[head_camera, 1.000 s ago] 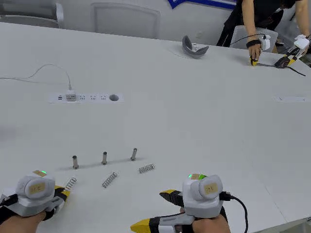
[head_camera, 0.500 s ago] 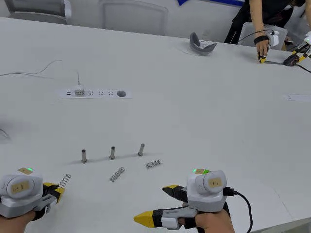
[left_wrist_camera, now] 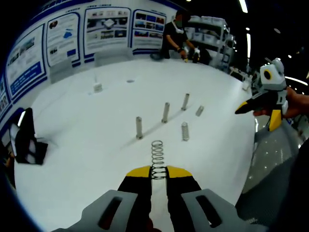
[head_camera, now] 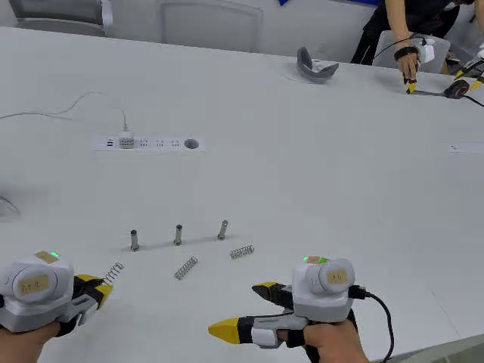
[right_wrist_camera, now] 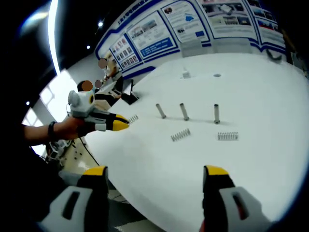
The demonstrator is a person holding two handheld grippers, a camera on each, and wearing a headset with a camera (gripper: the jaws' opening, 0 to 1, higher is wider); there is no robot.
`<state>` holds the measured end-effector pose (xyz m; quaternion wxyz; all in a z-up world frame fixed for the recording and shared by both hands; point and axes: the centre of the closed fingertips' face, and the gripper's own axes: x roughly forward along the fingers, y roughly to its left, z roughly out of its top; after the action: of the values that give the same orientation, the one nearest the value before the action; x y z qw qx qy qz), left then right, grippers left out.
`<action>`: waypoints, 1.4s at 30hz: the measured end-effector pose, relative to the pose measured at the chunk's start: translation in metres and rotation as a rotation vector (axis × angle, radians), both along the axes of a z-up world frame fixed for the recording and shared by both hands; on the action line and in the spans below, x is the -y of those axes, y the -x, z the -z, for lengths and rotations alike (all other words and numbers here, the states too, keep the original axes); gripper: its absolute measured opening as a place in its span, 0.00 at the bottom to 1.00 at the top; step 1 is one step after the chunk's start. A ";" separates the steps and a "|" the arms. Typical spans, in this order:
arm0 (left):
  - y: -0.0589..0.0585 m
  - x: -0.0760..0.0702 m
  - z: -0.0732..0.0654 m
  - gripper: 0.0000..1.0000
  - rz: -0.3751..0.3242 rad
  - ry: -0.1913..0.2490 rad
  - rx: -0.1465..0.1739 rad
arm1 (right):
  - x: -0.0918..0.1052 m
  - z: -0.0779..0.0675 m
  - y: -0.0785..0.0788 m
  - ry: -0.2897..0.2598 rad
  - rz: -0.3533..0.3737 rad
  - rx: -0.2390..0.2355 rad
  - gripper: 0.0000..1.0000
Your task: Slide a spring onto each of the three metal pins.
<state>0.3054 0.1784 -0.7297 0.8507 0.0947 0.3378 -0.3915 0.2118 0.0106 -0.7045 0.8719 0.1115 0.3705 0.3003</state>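
Looks along the right tongs (right_wrist_camera: 154, 171), jaws wide apart with nothing between. Ahead on the white counter (right_wrist_camera: 260, 96), three pins (right_wrist_camera: 184, 111) upright in a row. Nearer than the pins, two springs (right_wrist_camera: 180, 135) lying flat, apart from each other. At the left, the left tongs (right_wrist_camera: 126, 123), closed on a third spring (right_wrist_camera: 133, 117), beside the row of pins.

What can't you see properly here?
Held spring: near end hidden between yellow tips of the left gripper, left gripper view.
Wall posters: writing too blurred, right gripper view.
Other person: cut off by head view's top edge.
Grey object: too small to identify, head view.
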 end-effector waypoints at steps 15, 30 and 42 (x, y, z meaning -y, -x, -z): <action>0.011 0.044 -0.023 0.10 0.142 0.037 0.040 | -0.009 -0.016 -0.020 -0.083 -0.003 0.020 0.77; 0.044 0.095 -0.051 0.10 0.308 0.064 0.086 | -0.023 -0.047 -0.046 -0.256 0.033 0.064 0.62; 0.048 0.119 -0.075 0.10 0.361 0.094 0.131 | -0.034 -0.061 -0.057 -0.398 0.043 0.033 0.41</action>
<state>0.2573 0.0589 -0.6550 0.7902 0.1391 0.2405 -0.5462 0.2687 0.0447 -0.6438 0.8447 0.2846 0.2868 0.3510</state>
